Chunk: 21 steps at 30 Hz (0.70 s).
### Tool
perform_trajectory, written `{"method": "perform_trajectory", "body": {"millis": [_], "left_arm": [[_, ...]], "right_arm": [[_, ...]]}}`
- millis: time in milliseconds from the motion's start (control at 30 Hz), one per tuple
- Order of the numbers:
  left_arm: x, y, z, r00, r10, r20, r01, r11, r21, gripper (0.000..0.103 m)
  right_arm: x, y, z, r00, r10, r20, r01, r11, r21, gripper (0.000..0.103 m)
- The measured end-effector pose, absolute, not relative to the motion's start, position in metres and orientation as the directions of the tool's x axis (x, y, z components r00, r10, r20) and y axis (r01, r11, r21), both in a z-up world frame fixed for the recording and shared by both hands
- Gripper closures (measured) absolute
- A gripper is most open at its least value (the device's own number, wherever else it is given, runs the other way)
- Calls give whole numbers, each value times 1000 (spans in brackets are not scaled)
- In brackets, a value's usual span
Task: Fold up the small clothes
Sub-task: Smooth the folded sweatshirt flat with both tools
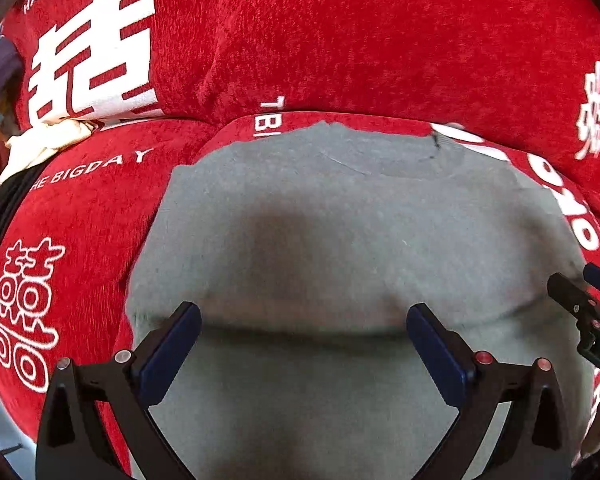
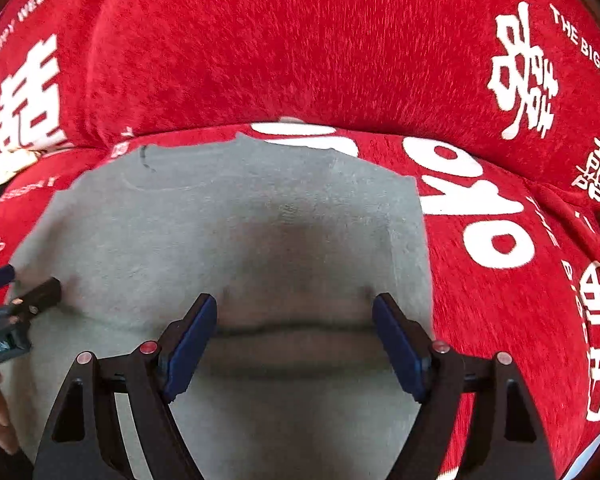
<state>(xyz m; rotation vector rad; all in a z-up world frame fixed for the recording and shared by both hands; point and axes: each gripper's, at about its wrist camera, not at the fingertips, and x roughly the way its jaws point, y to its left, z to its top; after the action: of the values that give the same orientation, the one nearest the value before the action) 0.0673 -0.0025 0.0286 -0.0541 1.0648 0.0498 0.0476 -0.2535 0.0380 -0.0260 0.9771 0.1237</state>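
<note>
Left wrist view: left tool (image 1: 304,320) spread over grey garment (image 1: 340,220); right tool (image 2: 294,312) likewise spread, alongside.

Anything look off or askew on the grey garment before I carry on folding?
Mostly tidy. The grey garment lies flat on the red printed cover, one fold ridge across it between both open tongs. A short dark thread or mark sits near its far edge; cannot tell which.

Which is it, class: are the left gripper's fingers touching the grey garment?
Cannot tell. In the left wrist view the open fingers overlap the grey garment, showing neither contact nor gap.
</note>
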Motion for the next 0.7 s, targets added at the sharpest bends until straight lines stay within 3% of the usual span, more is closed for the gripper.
{"method": "perform_trajectory", "body": {"millis": [333, 700], "left_arm": [[34, -8, 4, 462, -27, -886, -14, 999, -38, 1], [-1, 49, 4, 470, -59, -881, -37, 996, -87, 1]], "right_arm": [[2, -204, 10, 511, 130, -850, -235, 972, 8, 20], [-23, -282, 15, 534, 107, -839, -109, 992, 57, 19]]}}
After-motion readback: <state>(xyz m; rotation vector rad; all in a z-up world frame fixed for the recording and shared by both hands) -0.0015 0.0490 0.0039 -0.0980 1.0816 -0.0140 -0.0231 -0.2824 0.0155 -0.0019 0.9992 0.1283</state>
